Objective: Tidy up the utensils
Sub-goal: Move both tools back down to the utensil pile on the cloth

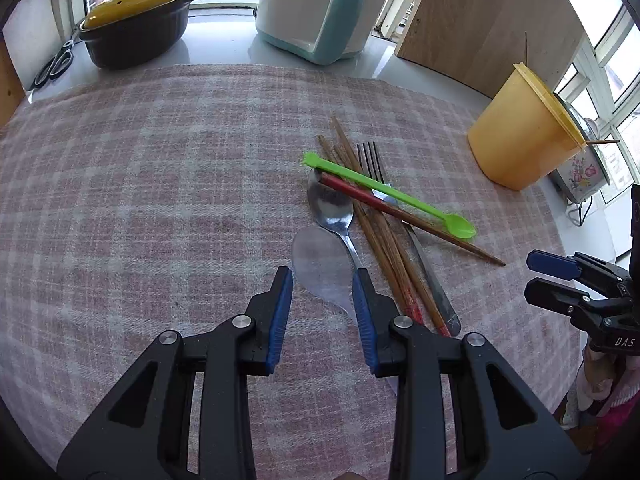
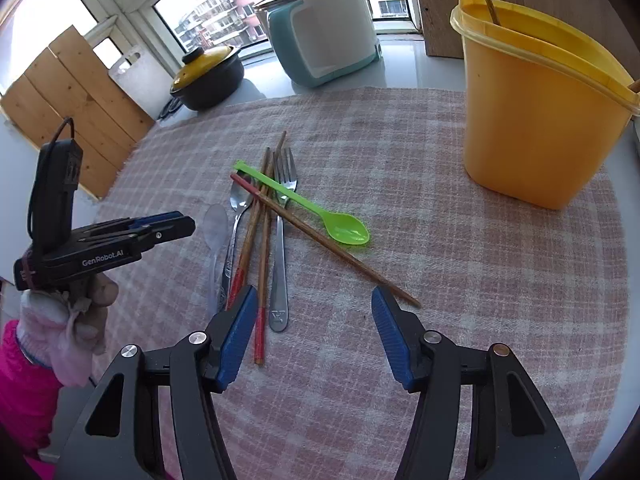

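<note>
Your left tool (image 1: 322,278) hangs low over the checked cloth (image 1: 140,184), jaws apart and holding nothing. The clear plastic spoon (image 1: 320,264) lies flat on the cloth between its two blue pads, bowl pointing away from you; whether the pads touch it you cannot tell.

Your right tool (image 2: 314,294) is spread wide and empty above the near end of the utensil pile. Its left pad sits just beside the red-tipped ends of the chopsticks (image 2: 262,248), and its right pad is close to the tip of the single chopstick (image 2: 332,246) that crosses the heap diagonally. The fork (image 2: 280,248) lies between them with its handle toward you; a stamped mark on the handle end is too small to read.

Farther out, the metal spoon (image 1: 332,208) lies beside the clear one, and the green plastic spoon (image 2: 346,230) rests across the chopsticks and fork.

The yellow container (image 2: 536,120) stands upright on the right side of the table, well apart from the pile, a stick leaning inside it.

The left tool's body reads "GenRobot.AI"; the right one shows "DAS".

Beyond the cloth sit a yellow-lidded pot (image 1: 136,20) and a rice cooker (image 2: 324,32).
</note>
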